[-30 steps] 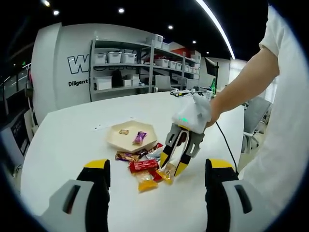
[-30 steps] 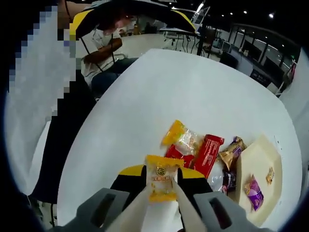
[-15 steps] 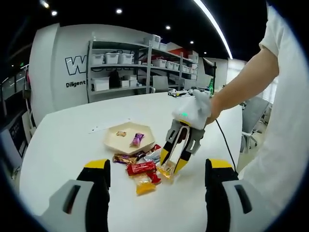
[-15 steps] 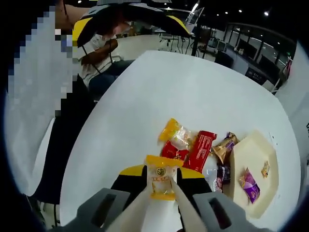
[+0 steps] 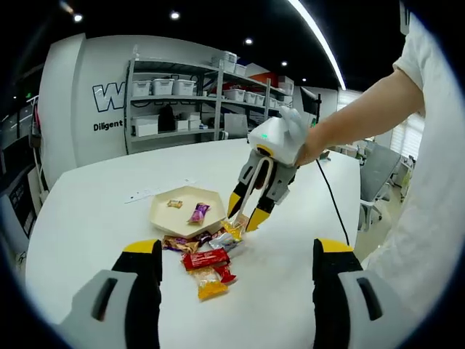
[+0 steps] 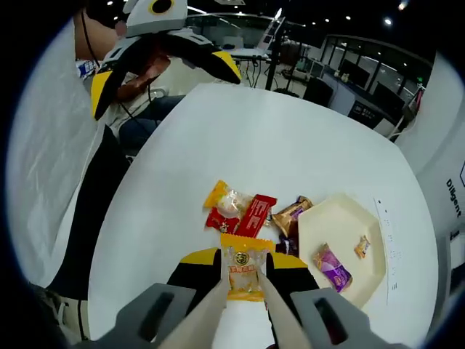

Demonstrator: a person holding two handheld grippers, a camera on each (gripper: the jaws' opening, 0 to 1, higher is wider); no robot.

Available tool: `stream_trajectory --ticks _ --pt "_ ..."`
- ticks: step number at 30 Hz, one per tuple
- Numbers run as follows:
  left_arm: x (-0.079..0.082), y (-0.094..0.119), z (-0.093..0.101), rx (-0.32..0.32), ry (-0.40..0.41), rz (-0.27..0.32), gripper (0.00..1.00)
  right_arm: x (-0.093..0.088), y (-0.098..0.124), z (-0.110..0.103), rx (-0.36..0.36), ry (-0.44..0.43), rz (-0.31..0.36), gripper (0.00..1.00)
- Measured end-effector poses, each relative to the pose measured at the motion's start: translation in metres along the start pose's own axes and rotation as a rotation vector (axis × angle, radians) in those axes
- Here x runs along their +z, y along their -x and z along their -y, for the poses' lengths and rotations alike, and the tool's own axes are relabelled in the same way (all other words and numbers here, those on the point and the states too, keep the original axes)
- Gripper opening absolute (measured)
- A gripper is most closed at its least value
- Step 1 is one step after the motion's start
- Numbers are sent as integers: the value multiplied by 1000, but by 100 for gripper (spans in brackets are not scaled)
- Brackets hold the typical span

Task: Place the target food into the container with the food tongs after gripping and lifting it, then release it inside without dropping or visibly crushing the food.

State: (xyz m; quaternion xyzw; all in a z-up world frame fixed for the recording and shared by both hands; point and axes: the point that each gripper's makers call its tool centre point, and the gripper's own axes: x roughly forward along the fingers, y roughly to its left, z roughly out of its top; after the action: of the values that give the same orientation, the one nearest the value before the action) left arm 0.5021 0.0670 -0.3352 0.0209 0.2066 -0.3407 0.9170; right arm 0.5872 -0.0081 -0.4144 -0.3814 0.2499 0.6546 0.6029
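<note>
A yellow snack packet (image 6: 243, 270) hangs pinched between the white food tongs (image 6: 218, 305), and my right gripper (image 6: 243, 294) is shut on those tongs. Seen from the left gripper view, the right gripper (image 5: 245, 213) is lifted above the table, holding the packet (image 5: 234, 228) over the snack pile's far edge, beside the beige hexagonal tray (image 5: 171, 218). The tray (image 6: 327, 225) holds a purple candy (image 6: 330, 267) and a small orange one (image 6: 361, 246). My left gripper (image 5: 236, 251) stays open, low and in front of the pile, holding nothing.
Several wrapped snacks (image 5: 207, 258) lie loose on the white table (image 5: 94, 211) in front of the tray. A person's arm (image 5: 363, 116) reaches in from the right. Shelves with bins (image 5: 182, 102) stand behind the table. The left gripper (image 6: 161, 78) shows beyond the table's far edge.
The right gripper has risen off the table with the yellow packet in the tongs and moved toward the tray. The left gripper stays open.
</note>
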Motion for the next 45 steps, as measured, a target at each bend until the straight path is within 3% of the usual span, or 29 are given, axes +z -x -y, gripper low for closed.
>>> stream_trajectory --ticks 11,16,31,40,42,45 --pt "2 -2 -1 9 10 -7 86 4 23 44 -81 -42 4 19" --pt "-3 -3 -5 18 34 -30 86 9 24 54 -96 -57 4 19" --pt "-5 -1 -14 38 47 -23 86 18 24 87 -125 -93 -5 20" --pt "-9 3 -22 55 59 -20 86 38 27 118 -176 -81 6 20" --pt "-11 4 -25 60 63 -18 86 44 29 130 -214 -75 2 21" --pt "-11 5 -25 63 65 -18 86 52 29 133 -213 -59 10 21"
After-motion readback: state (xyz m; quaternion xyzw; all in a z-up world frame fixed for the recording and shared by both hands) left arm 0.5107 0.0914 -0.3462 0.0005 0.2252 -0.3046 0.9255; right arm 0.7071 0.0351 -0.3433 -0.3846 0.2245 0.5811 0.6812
